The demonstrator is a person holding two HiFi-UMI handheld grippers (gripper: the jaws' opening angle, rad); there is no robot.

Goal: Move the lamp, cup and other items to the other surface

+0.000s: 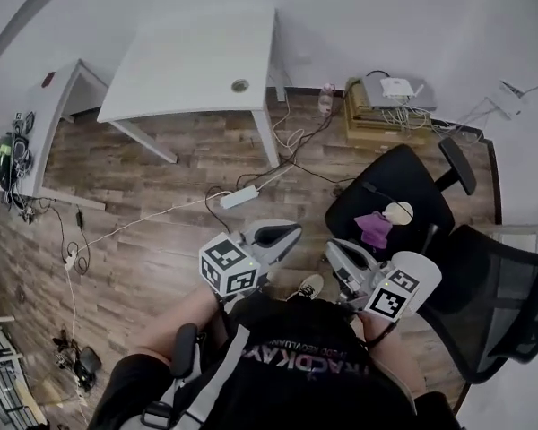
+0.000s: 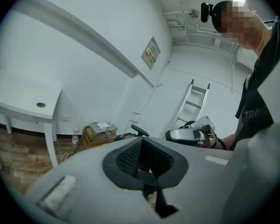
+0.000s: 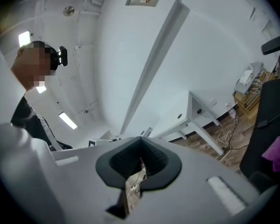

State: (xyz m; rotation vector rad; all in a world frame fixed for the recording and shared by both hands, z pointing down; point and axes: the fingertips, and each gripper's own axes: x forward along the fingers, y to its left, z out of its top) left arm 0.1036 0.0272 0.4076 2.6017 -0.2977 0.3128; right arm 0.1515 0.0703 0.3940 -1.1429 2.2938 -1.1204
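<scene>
Both grippers are held close to my body, above the wooden floor. My left gripper [image 1: 282, 235] is shut with nothing between its jaws; in its own view the dark pads [image 2: 130, 157] meet. My right gripper [image 1: 339, 256] is shut and empty too, and its own view shows only a thin slit between the pads [image 3: 151, 160]. On the seat of a black office chair [image 1: 417, 179] lie a purple item [image 1: 373, 227] and a round cream object [image 1: 398, 211], just right of my right gripper. A bare white table [image 1: 197, 61] stands farther ahead. No lamp or cup can be made out.
A second white desk [image 1: 58, 115] with cluttered gear is at the left. A mesh chair [image 1: 498, 303] stands at the right. Cables and a power strip [image 1: 239, 196] lie on the floor. A box stack with a router [image 1: 386, 106] and a bottle [image 1: 325, 99] stand by the wall.
</scene>
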